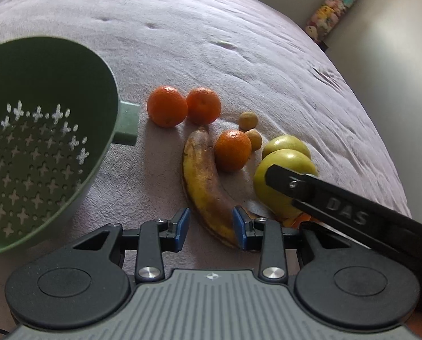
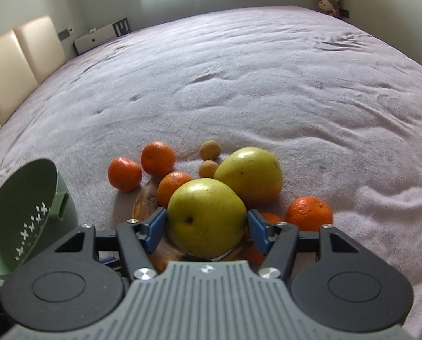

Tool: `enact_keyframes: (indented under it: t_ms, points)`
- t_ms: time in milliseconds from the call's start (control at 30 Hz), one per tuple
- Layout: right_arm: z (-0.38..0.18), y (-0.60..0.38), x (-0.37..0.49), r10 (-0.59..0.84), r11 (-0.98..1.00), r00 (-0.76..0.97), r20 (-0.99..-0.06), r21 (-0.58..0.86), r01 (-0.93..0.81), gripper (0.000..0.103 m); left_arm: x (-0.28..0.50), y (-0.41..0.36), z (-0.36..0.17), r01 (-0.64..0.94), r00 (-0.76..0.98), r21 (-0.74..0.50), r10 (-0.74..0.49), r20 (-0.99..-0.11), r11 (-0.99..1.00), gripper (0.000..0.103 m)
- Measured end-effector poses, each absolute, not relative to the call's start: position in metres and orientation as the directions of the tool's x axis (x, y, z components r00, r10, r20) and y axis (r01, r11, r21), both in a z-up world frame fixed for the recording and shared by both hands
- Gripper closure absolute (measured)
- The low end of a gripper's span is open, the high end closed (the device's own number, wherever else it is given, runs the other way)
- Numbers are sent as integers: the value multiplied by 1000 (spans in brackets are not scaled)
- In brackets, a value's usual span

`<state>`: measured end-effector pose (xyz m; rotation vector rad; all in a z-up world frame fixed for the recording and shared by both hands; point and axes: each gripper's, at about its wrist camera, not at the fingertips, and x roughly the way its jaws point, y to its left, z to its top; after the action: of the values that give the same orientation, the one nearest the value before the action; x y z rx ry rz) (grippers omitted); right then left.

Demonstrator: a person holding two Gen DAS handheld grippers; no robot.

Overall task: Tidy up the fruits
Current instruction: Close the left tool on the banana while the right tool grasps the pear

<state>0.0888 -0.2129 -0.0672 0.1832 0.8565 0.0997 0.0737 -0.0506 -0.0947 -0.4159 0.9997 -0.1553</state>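
Note:
A pile of fruit lies on a grey bed cover: several oranges [image 1: 167, 110], a browned banana [image 1: 205, 181], two small tan fruits [image 1: 248, 120] and two green apples. My right gripper [image 2: 206, 225] has its blue pads on both sides of the near green apple [image 2: 206, 216], touching it; this apple also shows in the left wrist view [image 1: 270, 192]. The second apple [image 2: 250, 178] lies just behind. My left gripper [image 1: 211, 226] is open and empty, its pads straddling the banana's near end. A green colander [image 1: 38, 141] stands at the left.
The bed cover [image 2: 239, 70] stretches far behind the fruit. A cream padded headboard [image 2: 15, 65] is at the far left. A stack of plush toys [image 1: 335, 5] stands by the wall at the far right.

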Motion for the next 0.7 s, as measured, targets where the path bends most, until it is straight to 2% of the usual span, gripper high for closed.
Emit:
enact_keyframes:
  t_ms: [400,700]
  points:
    - [-61,-228,89,170,964,664,-728,263,42,44,93,-55,-108,-171,514,-431,-292,-806,886,46]
    - [-69,-231,95,218,946,646,-732,321,44,43,103,-58,-119,-156,512,-436,-305,-803,886,46]
